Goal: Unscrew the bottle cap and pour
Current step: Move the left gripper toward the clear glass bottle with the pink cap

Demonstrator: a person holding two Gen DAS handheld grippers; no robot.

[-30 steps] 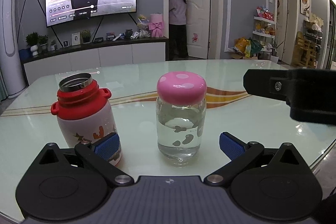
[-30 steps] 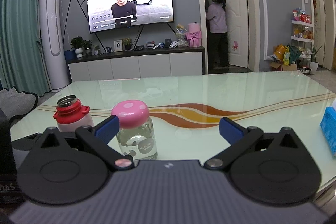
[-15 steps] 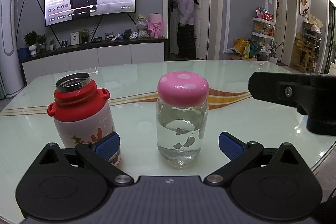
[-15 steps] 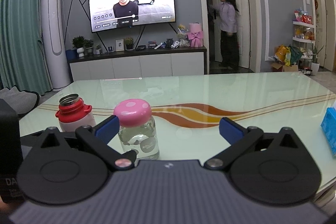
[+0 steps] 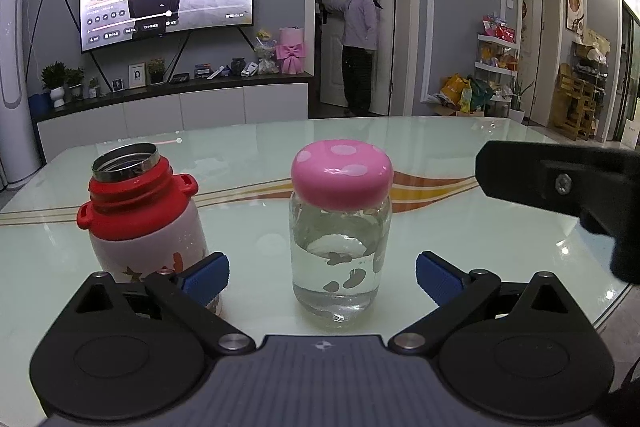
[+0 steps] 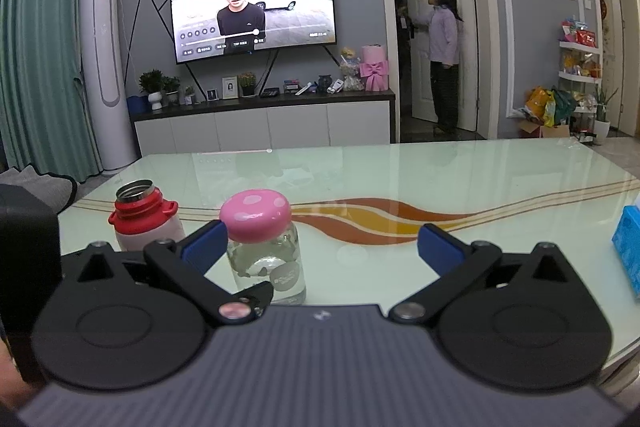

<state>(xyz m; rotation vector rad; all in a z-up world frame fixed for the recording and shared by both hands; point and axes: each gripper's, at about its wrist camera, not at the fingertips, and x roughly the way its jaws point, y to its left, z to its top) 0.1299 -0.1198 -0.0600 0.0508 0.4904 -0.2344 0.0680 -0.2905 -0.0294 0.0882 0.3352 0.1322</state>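
Clear glass bottle [image 5: 340,259] with pink polka-dot mushroom-shaped cap [image 5: 341,173] stands upright on glossy pale-green glass table [image 5: 440,227], cap on, some water inside. Left gripper [image 5: 322,273] released, blue-padded fingers [image 5: 206,273] spread wide; bottle sits centred between them, no contact either side. Red-and-white flask with open steel mouth [image 5: 138,215] stands just beside bottle on its left, upright, partly behind the left pad. Right gripper [image 6: 322,247] also released, blue pads wide apart and gripping nothing; in the right wrist view the glass bottle is off toward its left finger, pink cap just beside that pad, contact unclear. Black body of right gripper enters at right edge of left wrist view, apart from bottle. Blue box [image 6: 628,247] at table's right edge. Background: wall TV [image 6: 252,3] on, person [image 6: 442,55] standing by white door.
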